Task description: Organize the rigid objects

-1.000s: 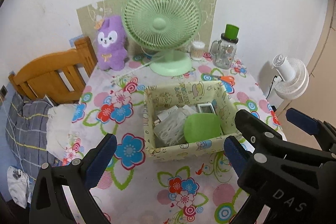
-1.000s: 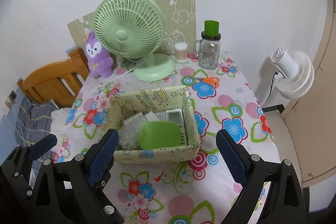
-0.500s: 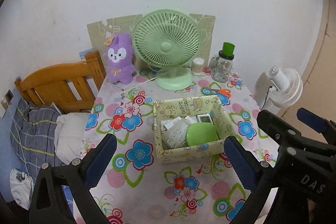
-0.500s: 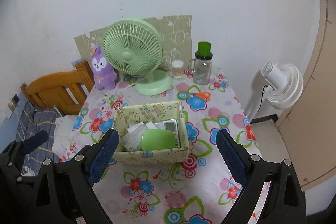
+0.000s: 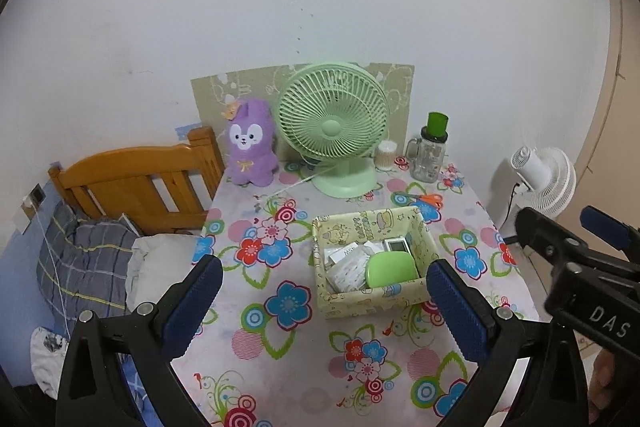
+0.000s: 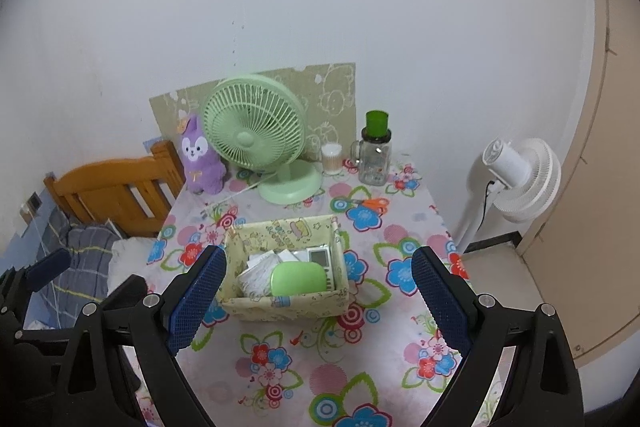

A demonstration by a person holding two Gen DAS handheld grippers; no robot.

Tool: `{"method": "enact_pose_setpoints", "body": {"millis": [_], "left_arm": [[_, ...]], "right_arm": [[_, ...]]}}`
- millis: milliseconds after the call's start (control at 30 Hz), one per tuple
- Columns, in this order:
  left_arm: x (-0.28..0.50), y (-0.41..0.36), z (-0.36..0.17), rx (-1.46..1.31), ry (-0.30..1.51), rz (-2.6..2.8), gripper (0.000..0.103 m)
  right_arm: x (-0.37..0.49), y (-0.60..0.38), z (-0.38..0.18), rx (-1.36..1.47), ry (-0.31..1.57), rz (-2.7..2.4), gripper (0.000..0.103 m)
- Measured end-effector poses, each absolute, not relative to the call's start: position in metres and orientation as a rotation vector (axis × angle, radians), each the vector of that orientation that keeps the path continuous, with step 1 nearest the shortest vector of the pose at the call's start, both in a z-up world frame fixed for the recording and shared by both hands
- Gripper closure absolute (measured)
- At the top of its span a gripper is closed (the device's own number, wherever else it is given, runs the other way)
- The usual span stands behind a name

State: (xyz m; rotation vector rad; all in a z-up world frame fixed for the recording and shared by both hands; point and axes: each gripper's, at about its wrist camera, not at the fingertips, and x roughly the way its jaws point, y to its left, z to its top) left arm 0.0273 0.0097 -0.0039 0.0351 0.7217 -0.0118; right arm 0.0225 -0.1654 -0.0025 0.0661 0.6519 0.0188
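A pale yellow patterned box [image 5: 362,225] [image 6: 280,229] stands mid-table on the flowered cloth. Inside it lie a green oval case [image 5: 390,269] [image 6: 300,278], a small white device with a screen [image 5: 396,246] [image 6: 320,257] and white packets [image 5: 346,265]. My left gripper [image 5: 324,303] hangs open above the table's near part, nothing between its blue pads. My right gripper [image 6: 318,293] is open too, held high with the box seen between its fingers but far below. Orange scissors [image 5: 430,199] [image 6: 372,203] lie behind the box.
A green desk fan [image 5: 334,125] [image 6: 256,139], a purple plush [image 5: 250,143], a glass jar with green lid [image 5: 432,151] and a cotton-swab cup [image 5: 386,155] line the back wall. A wooden bed head [image 5: 132,171] stands left, a white floor fan [image 6: 516,179] right.
Both grippers have risen and drawn back from the table, so the box and everything on the cloth look smaller and farther. The jaws have stayed open.
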Motion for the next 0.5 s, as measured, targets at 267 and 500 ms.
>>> {"method": "enact_pose_setpoints", "body": {"millis": [267,500], "left_arm": [[0.019,0.009,0.003,0.03,0.706,-0.001,0.0],[0.017,0.014,0.01,0.02,0.684,0.02,0.0]], "right_arm": [[0.011,-0.171,0.005,0.068,0.623,0.009,0.007],[0.01,-0.175,0.007,0.079,0.615,0.011,0.007]]}}
